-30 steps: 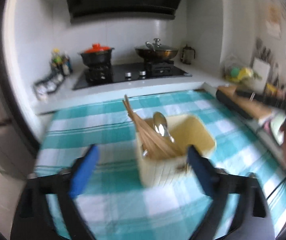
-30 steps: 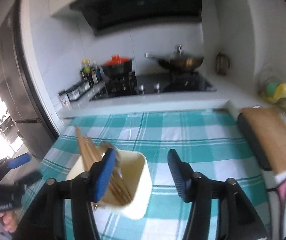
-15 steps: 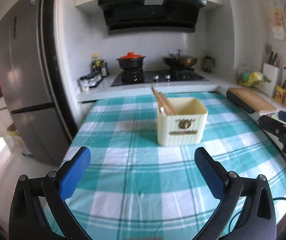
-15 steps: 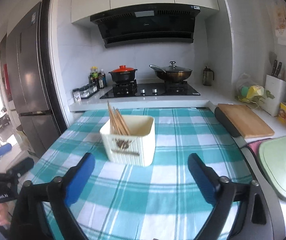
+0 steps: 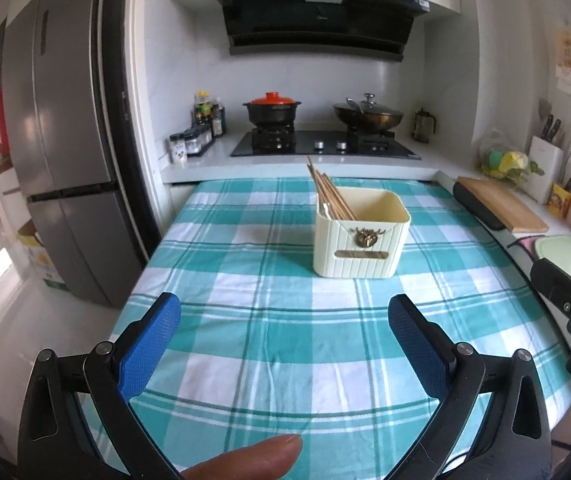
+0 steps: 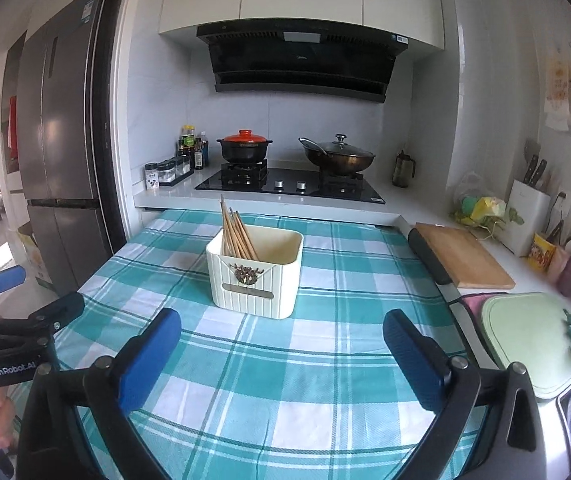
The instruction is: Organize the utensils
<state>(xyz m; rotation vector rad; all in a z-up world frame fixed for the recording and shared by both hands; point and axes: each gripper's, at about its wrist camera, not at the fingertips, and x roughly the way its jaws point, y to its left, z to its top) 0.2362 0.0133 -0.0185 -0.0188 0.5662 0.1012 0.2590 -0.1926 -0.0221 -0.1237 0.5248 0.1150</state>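
A cream ribbed utensil holder [image 5: 360, 240] stands upright on the teal checked tablecloth [image 5: 285, 320]; it also shows in the right wrist view [image 6: 255, 276]. Several wooden chopsticks [image 5: 331, 198] lean in its left side, also seen in the right wrist view [image 6: 235, 236], and a metal utensil tip peeks beside them. My left gripper [image 5: 284, 330] is open and empty, well short of the holder. My right gripper [image 6: 281, 346] is open and empty, also back from it. Each gripper shows at the edge of the other's view.
A counter behind the table holds a black hob [image 5: 323, 144] with a red-lidded pot [image 5: 272, 110] and a wok [image 5: 367, 114]. A wooden cutting board [image 6: 463, 254] and a green board [image 6: 533, 344] lie at the right. A grey fridge [image 5: 57, 160] stands at the left.
Both grippers have pulled back and up from the holder, which now stands farther off. Both views have steadied.
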